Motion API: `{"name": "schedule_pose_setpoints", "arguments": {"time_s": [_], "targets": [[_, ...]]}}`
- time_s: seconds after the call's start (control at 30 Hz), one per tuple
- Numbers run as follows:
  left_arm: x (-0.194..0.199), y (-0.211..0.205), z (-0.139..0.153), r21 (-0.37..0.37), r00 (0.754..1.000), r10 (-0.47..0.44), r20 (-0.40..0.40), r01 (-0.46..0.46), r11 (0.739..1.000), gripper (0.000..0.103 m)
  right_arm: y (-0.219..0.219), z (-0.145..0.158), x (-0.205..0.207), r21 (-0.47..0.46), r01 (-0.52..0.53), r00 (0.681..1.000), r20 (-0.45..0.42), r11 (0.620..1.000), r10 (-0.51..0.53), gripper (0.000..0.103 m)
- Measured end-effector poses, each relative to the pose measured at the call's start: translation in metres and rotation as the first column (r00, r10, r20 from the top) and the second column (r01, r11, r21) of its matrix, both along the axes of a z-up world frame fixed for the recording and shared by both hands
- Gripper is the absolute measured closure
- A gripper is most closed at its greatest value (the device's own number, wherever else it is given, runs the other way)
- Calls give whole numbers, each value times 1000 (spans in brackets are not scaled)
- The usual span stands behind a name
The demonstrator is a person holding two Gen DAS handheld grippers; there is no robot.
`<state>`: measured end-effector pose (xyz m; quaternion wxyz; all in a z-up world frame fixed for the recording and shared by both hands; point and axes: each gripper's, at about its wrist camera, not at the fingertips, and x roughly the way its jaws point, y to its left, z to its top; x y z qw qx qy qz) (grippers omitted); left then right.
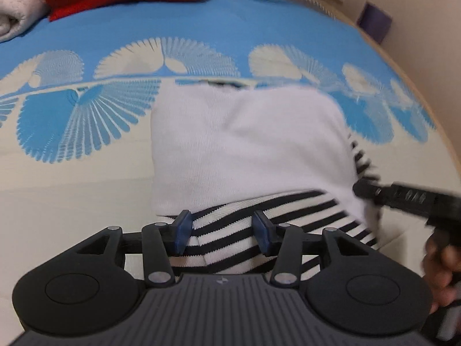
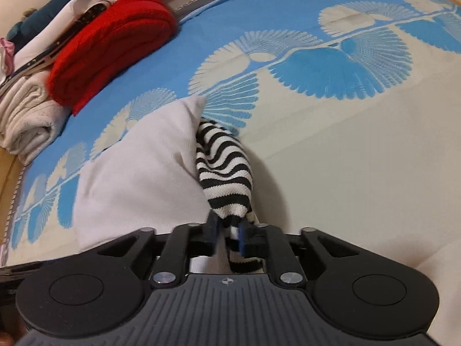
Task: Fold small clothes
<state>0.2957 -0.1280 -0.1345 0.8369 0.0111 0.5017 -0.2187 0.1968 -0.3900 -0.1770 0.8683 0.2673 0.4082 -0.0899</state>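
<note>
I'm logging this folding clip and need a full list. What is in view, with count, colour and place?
Striped garment: one, black and white, partly under the white cloth.
White cloth: one, mid-bed.
Bedspread: one, blue and cream.
Red knit: one, folded, far edge.
Cream fabric: one, rolled beside red knit.
Left gripper: black, blue pads astride the stripes.
Right gripper: black, pinching the stripes.
Hand: one, on the right gripper.

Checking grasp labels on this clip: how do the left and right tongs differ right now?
The left tongs stand wider, striped fabric lying loosely between them; the right tongs are narrower, pinching a bunched striped sleeve. The left face the garment's white panel; the right sit at its side edge. Both have blue pads.
</note>
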Motion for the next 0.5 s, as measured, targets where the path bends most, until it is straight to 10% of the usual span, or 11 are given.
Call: {"name": "schedule_pose_setpoints", "arguments": {"time_s": [0.17, 0.3, 0.5], "targets": [[-16, 10, 13, -6, 999, -32, 5, 32, 999, 52, 4, 10, -13, -25, -74, 997, 5, 997, 74, 51], [-20, 3, -11, 124, 996, -69, -60, 76, 989, 52, 14, -11, -11, -19, -152, 982, -114, 988, 149, 51], [-23, 0, -10, 120, 997, -50, -50, 56, 991, 51, 22, -15, -15, -42, -157, 980, -130, 987, 150, 52]]}}
